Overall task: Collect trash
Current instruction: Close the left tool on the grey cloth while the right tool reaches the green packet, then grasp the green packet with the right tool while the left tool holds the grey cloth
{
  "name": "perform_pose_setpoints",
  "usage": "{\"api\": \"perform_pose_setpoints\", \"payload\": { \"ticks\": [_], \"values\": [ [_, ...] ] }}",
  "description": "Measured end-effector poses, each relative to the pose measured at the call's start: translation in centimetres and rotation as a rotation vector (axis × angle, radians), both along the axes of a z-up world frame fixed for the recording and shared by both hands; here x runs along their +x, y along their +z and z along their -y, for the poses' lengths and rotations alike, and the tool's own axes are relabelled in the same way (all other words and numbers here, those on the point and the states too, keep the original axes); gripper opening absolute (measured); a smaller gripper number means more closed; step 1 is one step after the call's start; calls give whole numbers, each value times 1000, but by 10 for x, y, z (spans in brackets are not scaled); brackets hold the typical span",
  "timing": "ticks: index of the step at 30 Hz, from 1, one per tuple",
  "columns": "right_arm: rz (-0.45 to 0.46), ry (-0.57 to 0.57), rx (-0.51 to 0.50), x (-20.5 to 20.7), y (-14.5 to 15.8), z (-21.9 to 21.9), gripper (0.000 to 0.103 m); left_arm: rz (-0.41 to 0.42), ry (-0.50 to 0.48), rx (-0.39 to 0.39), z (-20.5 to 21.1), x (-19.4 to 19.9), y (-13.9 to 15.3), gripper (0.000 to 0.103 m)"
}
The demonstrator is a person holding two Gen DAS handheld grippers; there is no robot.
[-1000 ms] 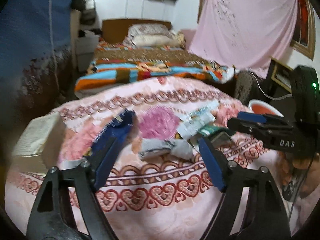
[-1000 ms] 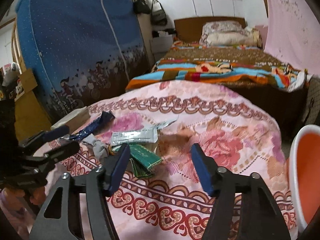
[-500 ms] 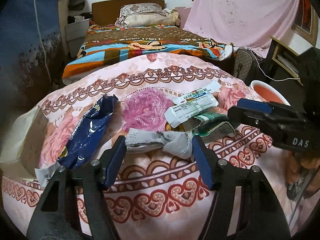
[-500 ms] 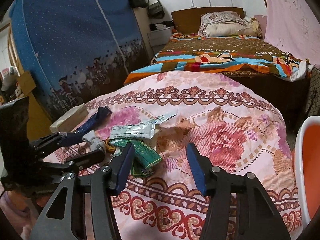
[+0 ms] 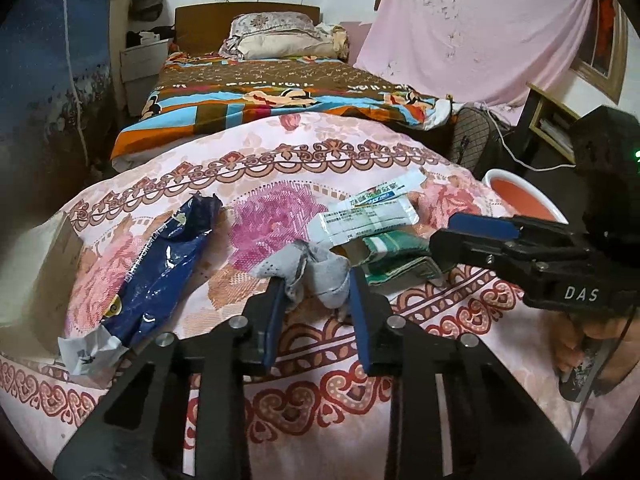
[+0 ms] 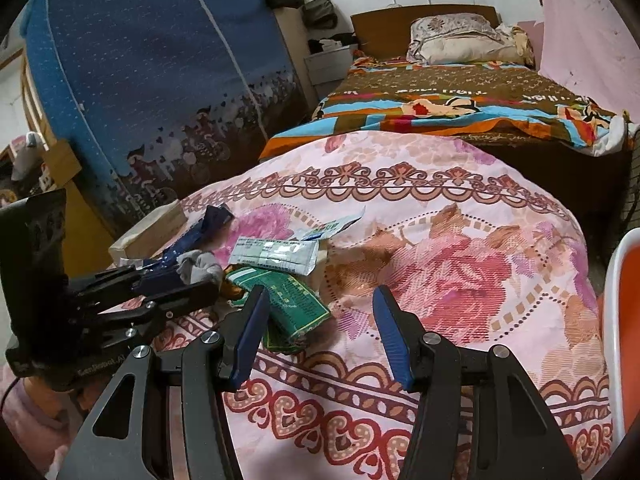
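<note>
While pinched between both blue pads, crumpled grey wad (image 5: 316, 270) held by left tongs (image 5: 316, 300), just off the floral pink bedspread (image 5: 280, 412). Lying left of the wad: blue foil wrapper (image 5: 160, 276), beside a cardboard box (image 5: 36, 280). Behind and right of the wad: white sachet (image 5: 368, 220) overlapping green packets (image 5: 400, 258). Right tongs (image 6: 320, 332) spread wide with nothing between the pads, hovering low over the bedspread beside the green packets (image 6: 292, 304). Orange bin with white rim (image 6: 624, 320) standing off the bedspread's right edge. Farther back: bed with striped colourful blanket (image 5: 280, 96).
</note>
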State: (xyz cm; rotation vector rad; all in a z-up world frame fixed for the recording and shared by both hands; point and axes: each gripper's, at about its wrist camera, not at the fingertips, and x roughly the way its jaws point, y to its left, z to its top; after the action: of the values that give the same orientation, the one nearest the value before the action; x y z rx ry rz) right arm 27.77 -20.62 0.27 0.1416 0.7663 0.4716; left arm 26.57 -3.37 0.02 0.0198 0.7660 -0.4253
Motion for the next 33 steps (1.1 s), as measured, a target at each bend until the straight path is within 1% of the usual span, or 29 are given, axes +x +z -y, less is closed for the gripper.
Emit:
{"api": "perform_pose_setpoints", "payload": {
  "ticks": [4,6,11,14,16,17,19,23,25,28,30,33],
  "values": [
    [-9,33,29,0,-1,-2,52,4,15,-17,-5,-3,2,12],
    [6,46,39,-2,1,-3,52,8,33,-30,-9,-7,3,11],
    [60,93,-2,-13,7,-16,51,26,89,-56,-21,-22,7,11],
    [80,111,-27,-17,9,-21,47,46,109,-61,-24,-30,9,11],
    [77,120,-33,-16,8,-23,43,57,114,-57,-23,-33,10,11],
    [66,125,-33,-14,6,-24,41,61,115,-54,-23,-34,10,11],
    [41,124,-35,-10,3,-24,33,65,117,-47,-22,-34,10,11],
    [13,121,-17,-6,-1,-20,28,75,117,-39,-21,-35,10,11],
    [4,123,-13,-5,-2,-21,22,82,119,-36,-21,-37,10,11],
    [8,129,-34,-6,-2,-24,19,85,123,-35,-21,-38,11,11],
    [18,130,-48,-8,-1,-26,19,84,125,-33,-20,-39,11,11],
    [9,132,-43,-7,-2,-26,21,82,128,-30,-20,-39,11,11]
  ]
}}
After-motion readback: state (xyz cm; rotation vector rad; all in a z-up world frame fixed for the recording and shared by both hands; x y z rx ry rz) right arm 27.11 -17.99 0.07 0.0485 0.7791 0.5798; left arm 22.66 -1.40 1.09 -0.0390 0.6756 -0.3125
